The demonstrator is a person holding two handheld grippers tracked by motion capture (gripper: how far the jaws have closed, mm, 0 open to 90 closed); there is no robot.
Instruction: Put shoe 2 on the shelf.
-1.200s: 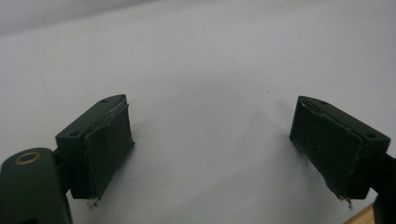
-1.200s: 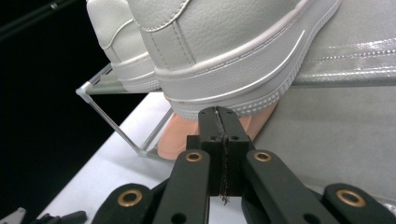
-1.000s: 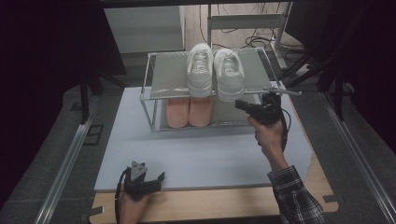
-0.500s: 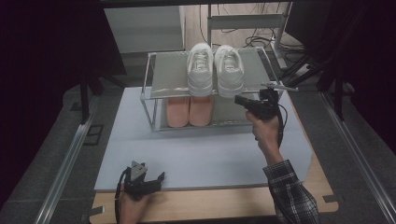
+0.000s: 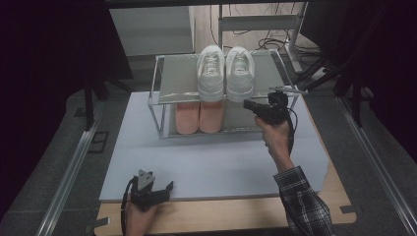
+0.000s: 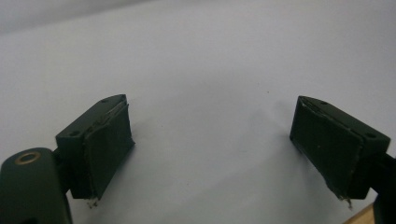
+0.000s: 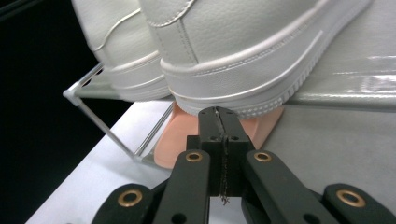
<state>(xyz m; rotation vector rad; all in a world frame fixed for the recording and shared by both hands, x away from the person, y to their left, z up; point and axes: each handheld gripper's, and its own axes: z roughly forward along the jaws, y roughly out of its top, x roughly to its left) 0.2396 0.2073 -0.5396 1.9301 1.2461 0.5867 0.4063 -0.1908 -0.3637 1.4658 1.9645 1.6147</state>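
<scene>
Hovering just in front of the heel of the right-hand white leather sneaker (image 5: pixel 240 73), the right claw (image 5: pixel 250 105) is clenched with its two black jaws pressed flat together and nothing between them, as the right gripper view makes plain (image 7: pixel 218 122). That sneaker (image 7: pixel 243 51) stands on the top tier of a two-tier metal-framed shoe rack (image 5: pixel 169 81) with grey shelves, heel toward the near side and overhanging the shelf's near edge a little, touching or nearly touching its twin, the left-hand white leather sneaker (image 5: pixel 211 73). On the lower tier, directly beneath, sits a pair of salmon-pink shoes (image 5: pixel 199 117), their near ends also seen under the white sole in the right gripper view (image 7: pixel 170 140). The rack stands toward the far side of a pale grey mat (image 5: pixel 206 164) that covers most of the wooden desk (image 5: pixel 236 219). The left claw (image 5: pixel 162 191) rests at the near left edge of the mat, well apart from the rack, released, its jaws spread wide over bare mat (image 6: pixel 210 140).
</scene>
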